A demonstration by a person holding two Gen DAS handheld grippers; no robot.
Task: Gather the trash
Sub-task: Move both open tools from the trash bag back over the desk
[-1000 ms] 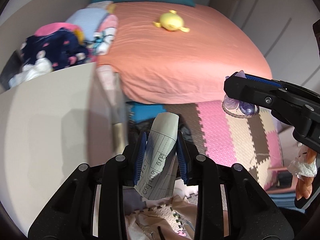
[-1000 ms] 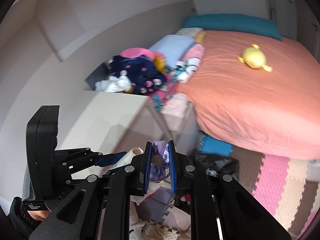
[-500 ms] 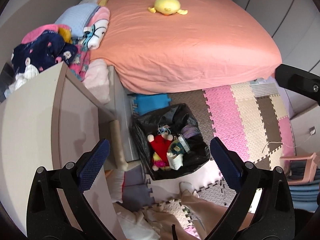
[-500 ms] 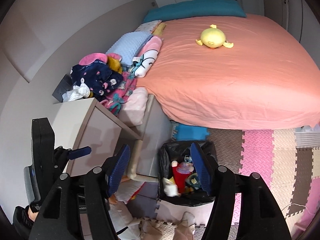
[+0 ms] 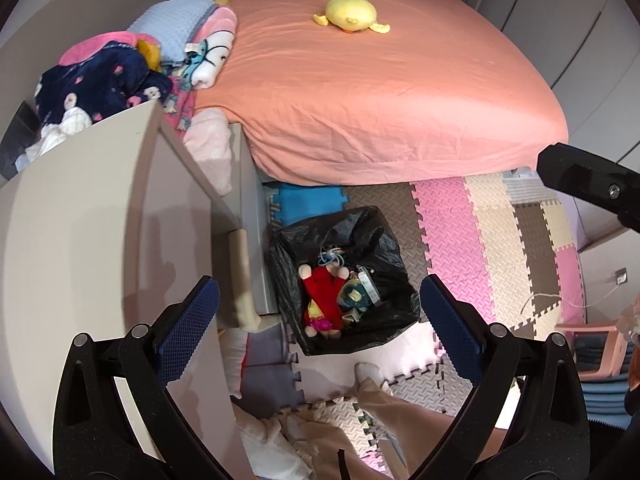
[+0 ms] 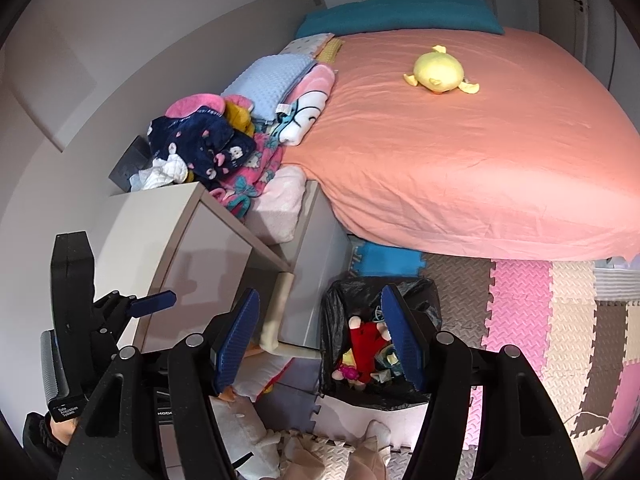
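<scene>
Both sets of tongs hang high over the bedroom floor, looking down; the left tongs (image 5: 318, 316) are spread wide with nothing between the blue pads, and the right tongs (image 6: 320, 338) are parted too, equally bare; below them the black trash bag (image 5: 344, 280) stands open on the foam floor mat (image 5: 500, 232), just beside the grey nightstand (image 5: 248, 216) and near the foot of the bed (image 5: 380, 92); inside the bag lie a red plush doll (image 5: 322, 294), a tangle of blue cord at the back, and a clear wrapper with teal scraps on the right; on the salmon sheet sits a yellow duck plush (image 6: 440, 70), well apart from it all; the pale bench (image 5: 80, 240) fills the left; folded blankets (image 6: 240, 140) are heaped between bench and bed.
</scene>
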